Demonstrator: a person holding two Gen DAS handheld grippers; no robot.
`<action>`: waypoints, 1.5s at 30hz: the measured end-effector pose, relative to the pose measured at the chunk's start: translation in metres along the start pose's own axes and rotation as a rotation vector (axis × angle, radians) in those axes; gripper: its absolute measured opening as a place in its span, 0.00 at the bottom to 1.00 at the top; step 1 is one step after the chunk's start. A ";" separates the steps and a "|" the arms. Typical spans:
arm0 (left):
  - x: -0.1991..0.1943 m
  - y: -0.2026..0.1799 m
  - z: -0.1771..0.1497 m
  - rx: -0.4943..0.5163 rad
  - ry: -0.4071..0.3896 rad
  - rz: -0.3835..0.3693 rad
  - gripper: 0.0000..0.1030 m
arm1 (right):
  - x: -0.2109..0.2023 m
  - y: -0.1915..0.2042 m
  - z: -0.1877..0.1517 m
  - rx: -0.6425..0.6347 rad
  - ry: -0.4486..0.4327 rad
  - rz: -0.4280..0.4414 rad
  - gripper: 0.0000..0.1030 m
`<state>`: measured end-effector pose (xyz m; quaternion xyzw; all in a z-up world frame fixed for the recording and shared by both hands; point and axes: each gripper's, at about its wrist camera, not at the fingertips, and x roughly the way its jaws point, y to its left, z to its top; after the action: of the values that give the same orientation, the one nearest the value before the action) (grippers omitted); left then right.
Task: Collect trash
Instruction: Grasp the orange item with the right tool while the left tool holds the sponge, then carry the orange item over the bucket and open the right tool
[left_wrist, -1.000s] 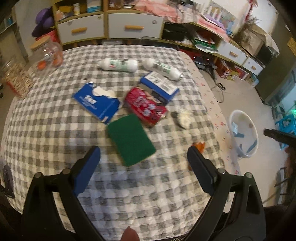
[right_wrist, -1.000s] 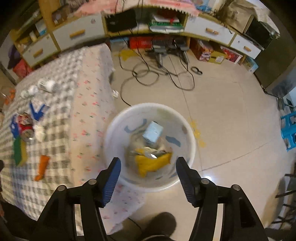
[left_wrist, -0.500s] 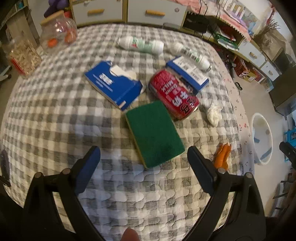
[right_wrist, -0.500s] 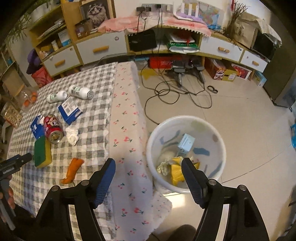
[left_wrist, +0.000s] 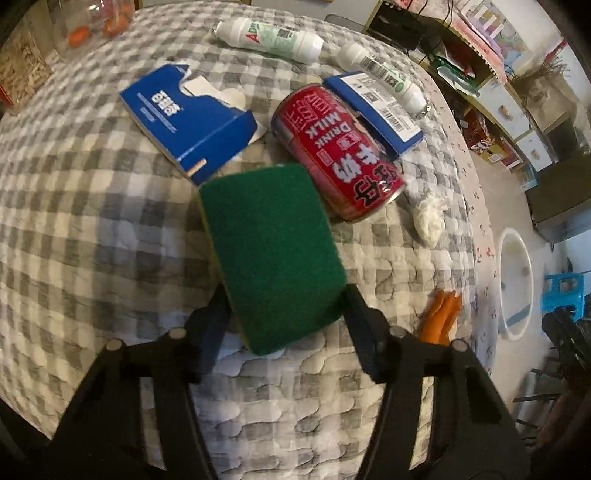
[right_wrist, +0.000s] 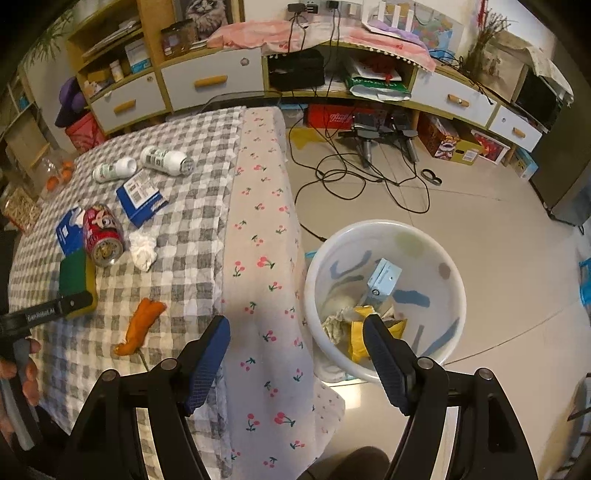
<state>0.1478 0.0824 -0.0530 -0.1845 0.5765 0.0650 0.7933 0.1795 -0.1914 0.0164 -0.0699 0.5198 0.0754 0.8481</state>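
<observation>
- A desk (right_wrist: 177, 206) draped in a grey-and-white checked quilted cloth fills most of both views; a cherry-print cloth hangs down its side toward the tiled floor.
- A round white plastic trash bin (right_wrist: 384, 229) stands on the floor just beside the desk, holding crumpled yellow and pale paper scraps and a small light-blue box.
- The left gripper (left_wrist: 284, 302) points steeply down at the desk. Its black fingers (left_wrist: 360, 314) have just been closing and now sit against the two long edges of a flat rectangular green scouring sponge with a yellow underside (left_wrist: 269, 251), gripping its near end. The sponge lies on the cloth, its far end just beside the can.
- Judging by look, the sponge is light, soft and compressible, with a rough top that should not slip. Taking it across the narrow width near one end, as here, suits it; a hard squeeze would only bend it.
- The right gripper (right_wrist: 297, 350) hovers between the desk edge and the bin, fingers spread wide with nothing between them.
- A torn blue cardboard box (left_wrist: 188, 118) lies flat beyond the sponge, light and floppy.
- A red drink can printed "DRINK MILK" (left_wrist: 336, 147) lies on its side, probably light and prone to rolling.
- A second blue box with a barcode label (left_wrist: 376, 103) sits behind the can.
- Two white plastic bottles (left_wrist: 269, 33) lie on their sides at the far edge.
- A crumpled white tissue (left_wrist: 428, 218) rests right of the can.
- A small orange peel-like scrap (left_wrist: 439, 314) lies near the desk edge.
</observation>
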 end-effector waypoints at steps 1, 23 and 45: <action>-0.003 -0.002 -0.002 0.016 -0.005 0.008 0.55 | 0.000 0.002 -0.001 -0.008 0.001 0.002 0.74; -0.056 0.025 -0.028 0.108 -0.088 -0.008 0.52 | 0.050 0.117 -0.009 -0.128 0.140 0.179 0.74; -0.062 0.033 -0.040 0.103 -0.079 -0.006 0.53 | 0.069 0.134 -0.011 -0.168 0.133 0.178 0.18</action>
<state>0.0814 0.1049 -0.0127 -0.1424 0.5469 0.0401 0.8240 0.1740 -0.0584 -0.0558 -0.0989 0.5711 0.1889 0.7927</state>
